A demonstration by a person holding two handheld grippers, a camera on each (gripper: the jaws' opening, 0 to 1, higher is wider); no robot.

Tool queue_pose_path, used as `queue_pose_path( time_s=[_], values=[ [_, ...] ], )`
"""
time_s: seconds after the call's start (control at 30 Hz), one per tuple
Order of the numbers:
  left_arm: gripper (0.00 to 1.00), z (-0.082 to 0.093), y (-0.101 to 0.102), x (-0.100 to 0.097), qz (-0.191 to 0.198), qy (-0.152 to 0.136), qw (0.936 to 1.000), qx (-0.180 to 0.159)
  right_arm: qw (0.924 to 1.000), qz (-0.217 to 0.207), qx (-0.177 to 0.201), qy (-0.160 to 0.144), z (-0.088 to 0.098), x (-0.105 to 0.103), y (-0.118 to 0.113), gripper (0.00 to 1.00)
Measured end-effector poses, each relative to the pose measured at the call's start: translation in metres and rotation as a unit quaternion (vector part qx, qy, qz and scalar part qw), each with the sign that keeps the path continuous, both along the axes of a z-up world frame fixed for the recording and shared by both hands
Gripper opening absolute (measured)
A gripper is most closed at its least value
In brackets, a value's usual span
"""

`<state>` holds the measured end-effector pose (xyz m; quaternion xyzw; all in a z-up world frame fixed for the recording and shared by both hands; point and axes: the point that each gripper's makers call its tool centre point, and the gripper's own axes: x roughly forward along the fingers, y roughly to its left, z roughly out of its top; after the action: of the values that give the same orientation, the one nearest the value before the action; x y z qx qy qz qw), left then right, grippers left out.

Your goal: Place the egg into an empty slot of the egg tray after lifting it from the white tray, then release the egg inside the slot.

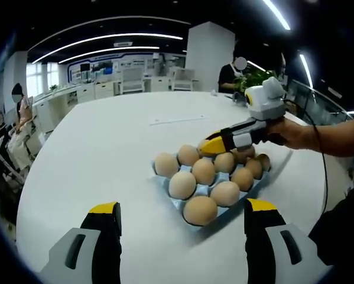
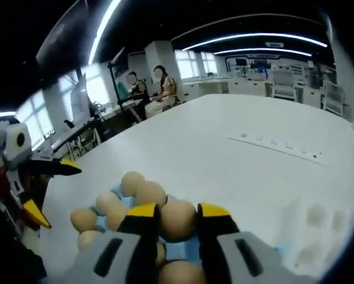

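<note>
A light blue egg tray (image 1: 175, 201) holds several brown eggs at the middle of the white table. My left gripper (image 1: 182, 208) stands open in front of it, jaws wide apart with nothing between them. A person's hand holds my right gripper (image 1: 215, 144) over the tray's far side. In the right gripper view, my right gripper (image 2: 178, 213) is shut on a brown egg (image 2: 178, 220) just above the blue tray (image 2: 175, 249). The open left gripper (image 2: 52, 192) shows at the left edge. A pale white tray (image 2: 315, 228) lies to the right.
The round white table (image 1: 106, 148) has wide bare surface around the tray. A thin white strip (image 1: 179, 120) lies farther back on it. People sit at desks beyond the table's far edge, and a green plant (image 1: 253, 77) stands at the back.
</note>
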<state>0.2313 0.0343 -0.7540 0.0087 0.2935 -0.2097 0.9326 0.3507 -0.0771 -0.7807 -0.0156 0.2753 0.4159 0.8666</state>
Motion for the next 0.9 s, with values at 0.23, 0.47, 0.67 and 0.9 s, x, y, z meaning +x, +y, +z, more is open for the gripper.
queue_pose_path(
  time_s=[0.23,0.47,0.67,0.9],
  values=[
    [0.85,0.002,0.0,0.001,0.0,-0.002,1.0,0.001,1.0,-0.001,0.004,0.0,0.0,0.002,0.0,0.26],
    [0.85,0.003,-0.001,0.001,-0.001,-0.004,1.0,0.001,0.9963,-0.041,0.075,0.004,0.017,-0.003,-0.012,0.26],
    [0.85,0.004,-0.002,0.0,-0.003,-0.004,1.0,0.0,0.9891,-0.091,0.115,-0.007,0.032,-0.005,-0.044,0.25],
    [0.85,0.005,-0.008,0.001,-0.008,-0.004,0.9999,-0.005,0.9723,-0.207,0.105,-0.032,0.034,0.005,-0.134,0.24]
  ],
)
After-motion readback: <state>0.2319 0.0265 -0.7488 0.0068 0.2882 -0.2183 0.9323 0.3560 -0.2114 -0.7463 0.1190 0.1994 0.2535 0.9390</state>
